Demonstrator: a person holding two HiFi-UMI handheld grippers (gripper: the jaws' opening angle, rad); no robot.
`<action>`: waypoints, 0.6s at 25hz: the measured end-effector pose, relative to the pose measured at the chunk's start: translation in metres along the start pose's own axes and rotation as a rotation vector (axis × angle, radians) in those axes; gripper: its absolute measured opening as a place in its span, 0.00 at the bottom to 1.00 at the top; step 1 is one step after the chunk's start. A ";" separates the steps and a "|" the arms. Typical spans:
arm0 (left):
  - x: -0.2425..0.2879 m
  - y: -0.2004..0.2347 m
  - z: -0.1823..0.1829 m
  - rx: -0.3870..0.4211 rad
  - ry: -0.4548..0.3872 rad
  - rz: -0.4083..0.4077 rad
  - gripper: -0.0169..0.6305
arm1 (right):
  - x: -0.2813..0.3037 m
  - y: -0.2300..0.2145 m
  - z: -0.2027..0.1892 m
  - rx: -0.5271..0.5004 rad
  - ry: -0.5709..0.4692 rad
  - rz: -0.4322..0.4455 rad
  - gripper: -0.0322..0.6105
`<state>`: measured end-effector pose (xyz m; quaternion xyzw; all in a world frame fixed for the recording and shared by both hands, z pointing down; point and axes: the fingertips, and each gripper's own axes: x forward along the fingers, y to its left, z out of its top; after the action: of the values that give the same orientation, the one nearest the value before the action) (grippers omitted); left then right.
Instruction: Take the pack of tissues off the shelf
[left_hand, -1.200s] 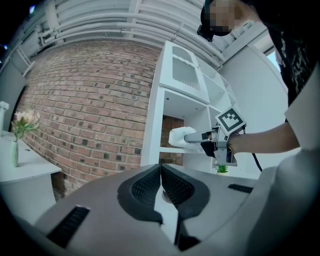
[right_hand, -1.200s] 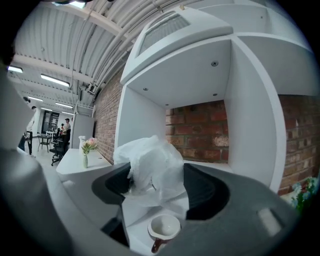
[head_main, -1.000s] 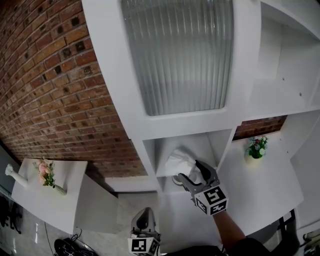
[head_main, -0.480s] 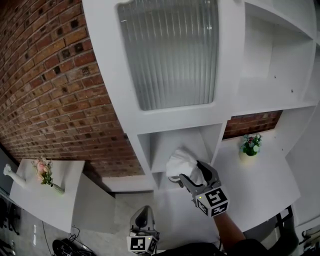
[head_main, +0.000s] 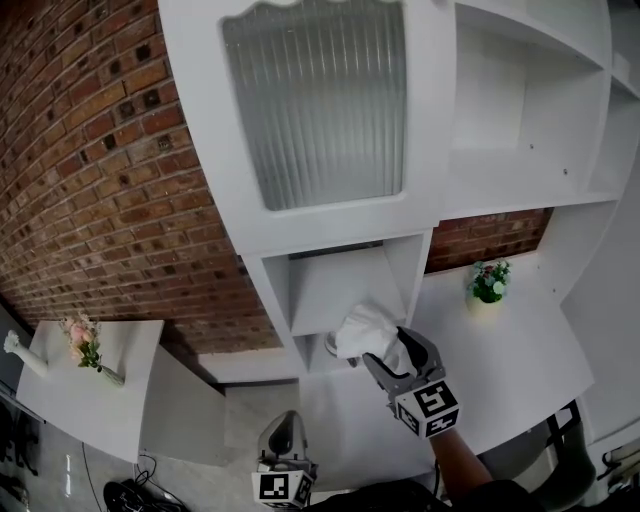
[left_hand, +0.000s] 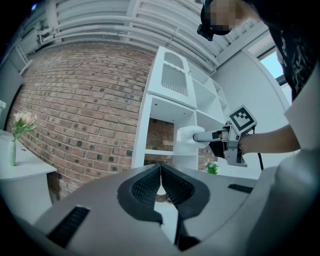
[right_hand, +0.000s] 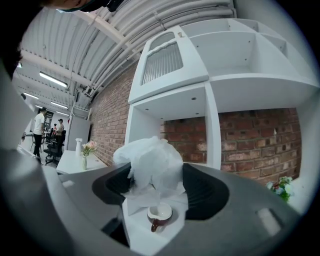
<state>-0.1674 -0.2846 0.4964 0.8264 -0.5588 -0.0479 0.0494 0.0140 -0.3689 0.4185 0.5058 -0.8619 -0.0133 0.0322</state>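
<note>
The right gripper (head_main: 386, 347) is clamping its jaws on the pack of tissues (right_hand: 150, 159), with one pad pressing each flank and the jaws standing partly apart around its width. The pack is sitting directly between the pads, and its bulk is rising above them rather than extending forward. It is hanging at the front lip of the open shelf (head_main: 345, 280) compartment, with a small cup (right_hand: 159, 214) standing on the board below. Whether the pack is fully clear of that lip cannot be judged with confidence from these views. The coming move is therefore depending on a straight pull away from the shelf face. The left gripper (left_hand: 160, 182) is waiting low and well apart, jaws together and empty. The pack is showing as white, soft and crumpled, its wrapper bulging unevenly.
</note>
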 end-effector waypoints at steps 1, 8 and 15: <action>-0.001 -0.002 0.000 -0.004 -0.004 -0.003 0.05 | -0.003 0.000 -0.001 0.001 0.003 -0.003 0.52; -0.004 -0.010 -0.003 0.028 -0.037 -0.027 0.05 | -0.027 -0.004 -0.013 0.011 0.017 -0.027 0.52; -0.006 -0.020 -0.005 0.062 -0.046 -0.055 0.05 | -0.048 -0.003 -0.038 0.031 0.057 -0.038 0.52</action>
<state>-0.1501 -0.2716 0.4990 0.8412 -0.5383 -0.0508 0.0094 0.0427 -0.3277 0.4545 0.5227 -0.8510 0.0137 0.0488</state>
